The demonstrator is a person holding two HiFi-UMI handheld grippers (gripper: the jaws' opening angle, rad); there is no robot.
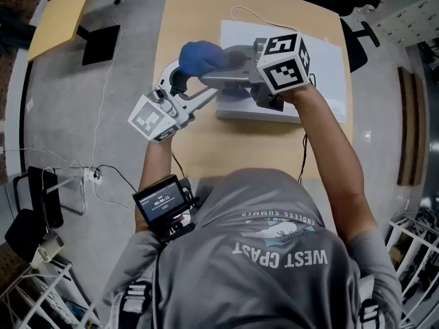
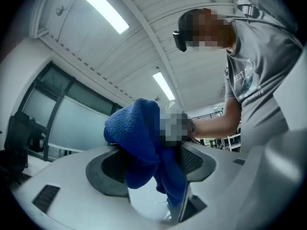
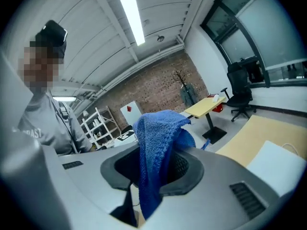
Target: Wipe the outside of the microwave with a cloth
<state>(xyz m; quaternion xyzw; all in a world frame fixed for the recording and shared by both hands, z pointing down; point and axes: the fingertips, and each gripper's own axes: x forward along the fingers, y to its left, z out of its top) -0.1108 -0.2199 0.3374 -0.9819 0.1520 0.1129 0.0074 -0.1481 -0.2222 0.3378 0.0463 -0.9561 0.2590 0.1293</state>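
A: What have you got in the jaws?
B: My right gripper [image 3: 152, 170] has its jaws pinched on the cloth [image 3: 158, 133]. My left gripper [image 2: 149, 166] has its jaws spread wide, the cloth hanging loose between them.
A: And the arms?
B: My left forearm [image 1: 154, 160] and right forearm [image 1: 336, 146] reach forward, and the grippers meet tip to tip.

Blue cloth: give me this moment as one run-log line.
blue cloth: in the air | right gripper: shut on it | left gripper: open, cloth between jaws, not gripped
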